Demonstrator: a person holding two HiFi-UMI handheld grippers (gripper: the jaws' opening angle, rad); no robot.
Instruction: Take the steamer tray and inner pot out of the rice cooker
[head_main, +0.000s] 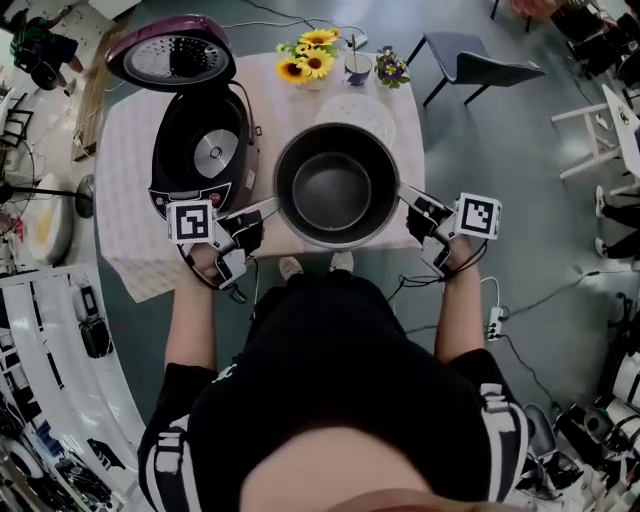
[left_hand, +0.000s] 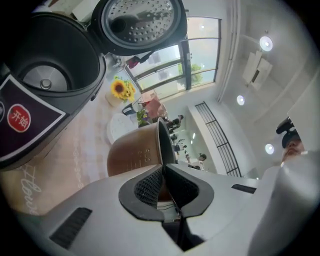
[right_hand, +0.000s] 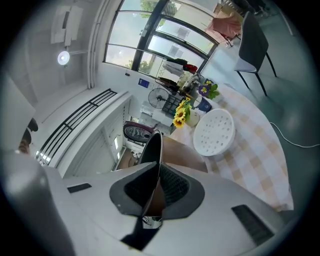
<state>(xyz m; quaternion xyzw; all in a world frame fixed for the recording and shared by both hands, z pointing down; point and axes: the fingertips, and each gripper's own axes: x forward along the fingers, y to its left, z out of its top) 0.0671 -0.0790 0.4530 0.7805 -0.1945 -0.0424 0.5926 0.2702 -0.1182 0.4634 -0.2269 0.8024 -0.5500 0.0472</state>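
Note:
The inner pot, dark inside and copper-brown outside, hangs over the table to the right of the open rice cooker. My left gripper is shut on the pot's left rim. My right gripper is shut on its right rim. The cooker's well is bare down to the heating plate, and its lid stands up. The white steamer tray lies flat on the cloth behind the pot, mostly hidden by the pot in the head view.
A checked tablecloth covers the small table. Sunflowers, a mug and a small flower pot stand along the far edge. A grey chair stands beyond the table on the right. Cables run over the floor.

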